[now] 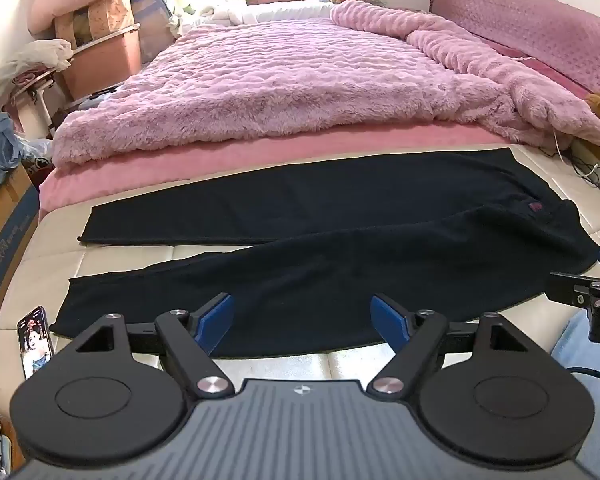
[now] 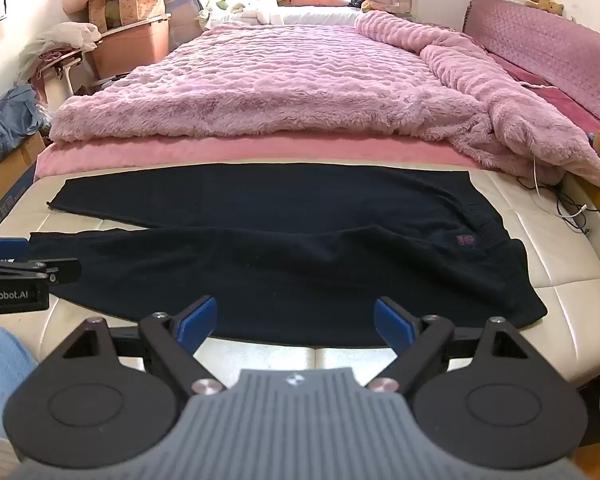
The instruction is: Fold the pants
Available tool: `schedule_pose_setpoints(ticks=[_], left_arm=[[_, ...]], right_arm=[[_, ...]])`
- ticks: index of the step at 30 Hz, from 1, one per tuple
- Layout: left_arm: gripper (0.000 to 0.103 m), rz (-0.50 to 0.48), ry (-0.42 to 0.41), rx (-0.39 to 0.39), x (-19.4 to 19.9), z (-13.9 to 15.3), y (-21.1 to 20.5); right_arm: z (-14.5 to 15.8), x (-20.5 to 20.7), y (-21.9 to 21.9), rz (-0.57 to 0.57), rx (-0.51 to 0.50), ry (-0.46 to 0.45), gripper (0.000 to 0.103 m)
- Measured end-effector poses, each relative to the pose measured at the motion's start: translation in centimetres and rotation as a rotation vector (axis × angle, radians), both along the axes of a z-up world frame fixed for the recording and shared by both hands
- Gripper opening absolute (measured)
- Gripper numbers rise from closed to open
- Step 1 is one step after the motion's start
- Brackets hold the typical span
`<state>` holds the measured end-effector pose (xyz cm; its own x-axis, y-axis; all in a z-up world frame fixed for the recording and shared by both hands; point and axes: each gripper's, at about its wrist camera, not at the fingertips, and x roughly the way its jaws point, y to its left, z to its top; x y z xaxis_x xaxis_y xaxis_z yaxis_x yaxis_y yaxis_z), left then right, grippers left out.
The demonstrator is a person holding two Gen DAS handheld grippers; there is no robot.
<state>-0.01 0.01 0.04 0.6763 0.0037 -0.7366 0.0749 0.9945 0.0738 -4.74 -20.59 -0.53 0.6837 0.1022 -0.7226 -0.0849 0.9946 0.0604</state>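
Dark navy pants (image 1: 340, 240) lie spread flat on the cream padded bench (image 1: 52, 264) at the foot of the bed, both legs pointing left and the waist at the right with a small red label (image 2: 466, 240). My left gripper (image 1: 302, 320) hangs open above the near leg's front edge, with nothing between its blue pads. My right gripper (image 2: 296, 322) is also open, over the near edge of the pants (image 2: 300, 256) close to the seat, holding nothing. Each gripper shows at the side of the other's view.
A fluffy pink blanket (image 1: 284, 80) covers the bed behind the pants. A phone (image 1: 36, 340) lies on the bench's left corner. Cardboard boxes (image 1: 4, 232) and piled clutter stand to the left. Cables (image 2: 572, 208) trail at the bench's right end.
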Motion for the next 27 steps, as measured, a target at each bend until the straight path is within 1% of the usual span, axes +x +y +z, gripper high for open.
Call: schedule_pose_setpoints(ticks=[16,17,19,27], left_arm=[[0.092,0.003,0.006,0.007,-0.13,-0.42,-0.52],[0.092,0.003,0.006,0.005,-0.57,-0.24,-0.20],[0.092,0.003,0.010,0.001,-0.20,-0.15,0.06],[0.092,0.003,0.007,0.001,-0.25,-0.06,0.07]], right_arm=[[-0.06,-0.13,0.06,0.012,0.005,0.001,0.082],[-0.08,-0.16,0.10,0.013,0.006,0.002,0.082],[-0.01,-0.21,0.09,0.014,0.008,0.003,0.082],[0.07,-0.55,0.15,0.040,0.035,0.005,0.082]])
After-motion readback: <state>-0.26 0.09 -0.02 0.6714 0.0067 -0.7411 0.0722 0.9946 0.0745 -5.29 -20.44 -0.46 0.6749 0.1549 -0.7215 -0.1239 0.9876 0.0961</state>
